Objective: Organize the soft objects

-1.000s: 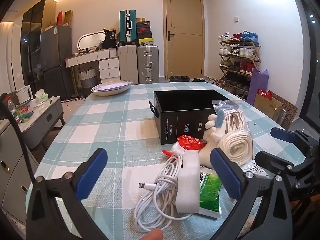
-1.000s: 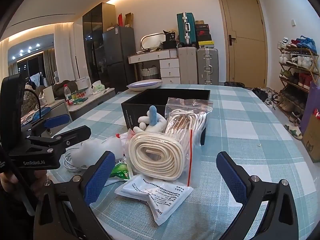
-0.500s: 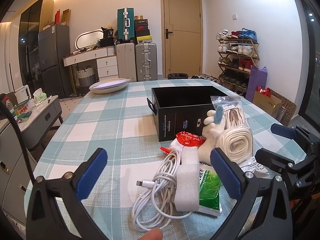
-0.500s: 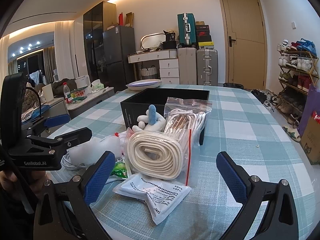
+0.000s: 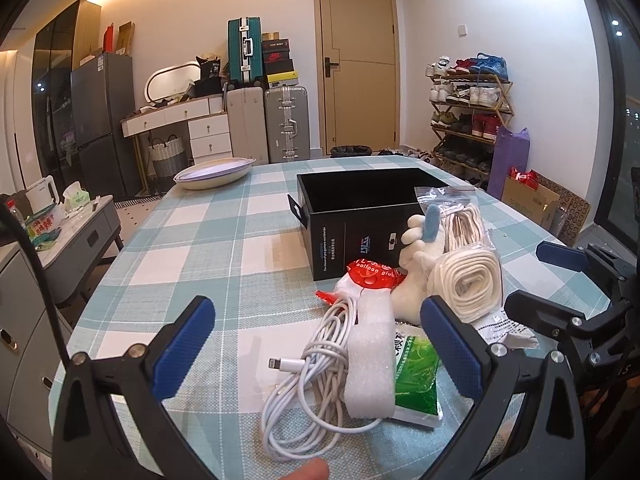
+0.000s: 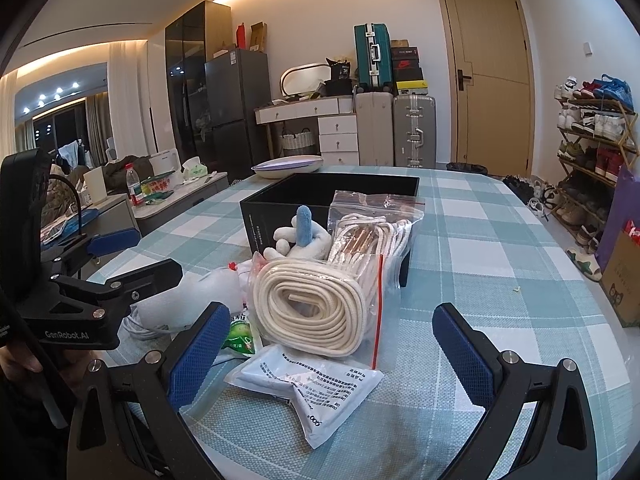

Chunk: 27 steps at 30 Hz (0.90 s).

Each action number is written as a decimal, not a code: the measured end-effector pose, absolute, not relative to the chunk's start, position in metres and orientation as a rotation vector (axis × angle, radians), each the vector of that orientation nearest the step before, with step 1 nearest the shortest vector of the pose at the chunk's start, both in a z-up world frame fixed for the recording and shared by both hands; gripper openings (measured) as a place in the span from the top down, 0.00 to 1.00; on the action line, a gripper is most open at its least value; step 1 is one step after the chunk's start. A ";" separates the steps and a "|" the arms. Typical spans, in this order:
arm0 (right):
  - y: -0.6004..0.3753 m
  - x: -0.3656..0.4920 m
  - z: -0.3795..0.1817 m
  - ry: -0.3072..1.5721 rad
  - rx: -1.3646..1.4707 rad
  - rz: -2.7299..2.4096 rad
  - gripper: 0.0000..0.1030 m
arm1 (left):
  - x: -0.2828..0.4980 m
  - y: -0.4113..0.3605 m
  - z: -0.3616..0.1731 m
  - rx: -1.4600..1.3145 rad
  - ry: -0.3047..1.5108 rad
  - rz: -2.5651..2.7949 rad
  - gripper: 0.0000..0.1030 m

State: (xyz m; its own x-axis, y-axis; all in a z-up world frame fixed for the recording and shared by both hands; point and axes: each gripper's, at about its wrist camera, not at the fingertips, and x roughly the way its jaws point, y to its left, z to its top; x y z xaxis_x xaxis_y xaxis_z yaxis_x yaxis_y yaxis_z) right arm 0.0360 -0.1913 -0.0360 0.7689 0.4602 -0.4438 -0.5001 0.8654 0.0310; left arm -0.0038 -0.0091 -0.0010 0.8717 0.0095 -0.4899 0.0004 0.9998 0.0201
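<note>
Currently left gripper (image 5: 318, 346) is wide open, empty, above a coiled white charging cable (image 5: 316, 364) and a white foam strip (image 5: 370, 356) on the teal checked tablecloth (image 5: 192, 256). Right of those: green sachet (image 5: 416, 368), white plush toy with blue tab (image 5: 422, 240), bagged coil of cream rope (image 6: 316, 308) leaning on the open black box (image 5: 360, 216). Right gripper (image 6: 326, 354) also wide open, empty, over a white printed sachet (image 6: 312, 384).
</note>
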 end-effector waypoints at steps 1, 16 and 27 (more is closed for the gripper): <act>-0.191 0.036 -0.036 0.458 -0.092 0.521 0.00 | -0.004 -0.009 -0.001 0.016 0.511 -0.007 0.00; -0.192 0.040 -0.037 0.487 -0.097 0.517 0.00 | -0.003 -0.014 -0.005 0.025 0.519 -0.041 0.01; -0.183 0.057 -0.039 0.561 -0.104 0.510 0.00 | 0.000 -0.013 -0.011 0.044 0.548 -0.046 0.01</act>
State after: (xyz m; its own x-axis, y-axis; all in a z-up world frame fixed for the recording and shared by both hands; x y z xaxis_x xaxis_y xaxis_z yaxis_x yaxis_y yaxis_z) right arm 0.0568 -0.1832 -0.0387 0.7261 0.4340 -0.5333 -0.4897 0.8709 0.0419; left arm 0.0004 -0.0130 -0.0114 0.8528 -0.0319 -0.5213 0.0553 0.9980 0.0294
